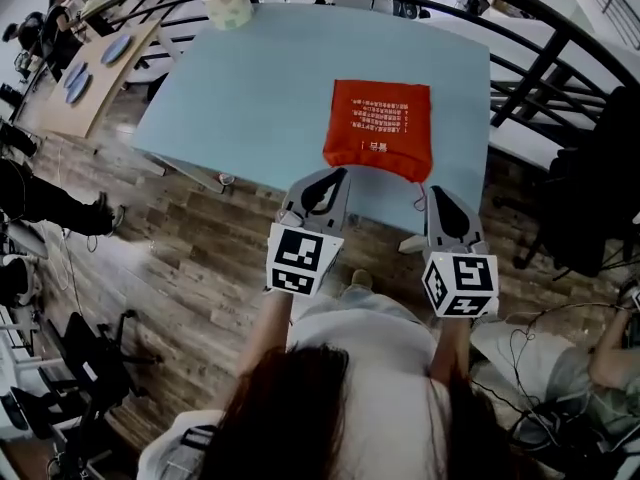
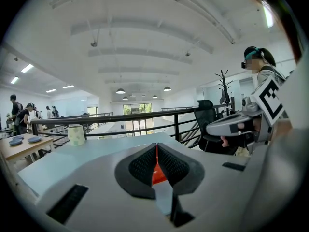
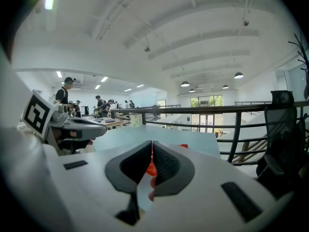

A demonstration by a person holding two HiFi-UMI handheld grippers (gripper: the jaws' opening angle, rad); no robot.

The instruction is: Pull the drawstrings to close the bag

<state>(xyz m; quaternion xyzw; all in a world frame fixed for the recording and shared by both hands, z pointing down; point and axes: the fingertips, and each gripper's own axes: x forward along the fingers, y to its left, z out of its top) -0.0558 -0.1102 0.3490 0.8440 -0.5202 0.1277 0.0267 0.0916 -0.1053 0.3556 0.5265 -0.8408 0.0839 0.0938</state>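
Head view: pale blue desk (image 1: pixel 260 98) on wood-plank floor (image 1: pixel 180 258), black railing (image 1: pixel 540 68) curving behind. Red bag (image 1: pixel 380 118) flat near desk's front edge; paper cup (image 1: pixel 228 3) at far corner. Left tongs (image 1: pixel 338 176) and right tongs (image 1: pixel 433 192) at bag's near corners.

Left gripper view: tongs together, red sliver showing in the slit; cannot tell if cord is pinched. White ceiling, pendant lamps (image 2: pixel 120 91).

Right gripper view: tongs together, red in the slit too. Office chair (image 3: pixel 282 124) beyond railing.
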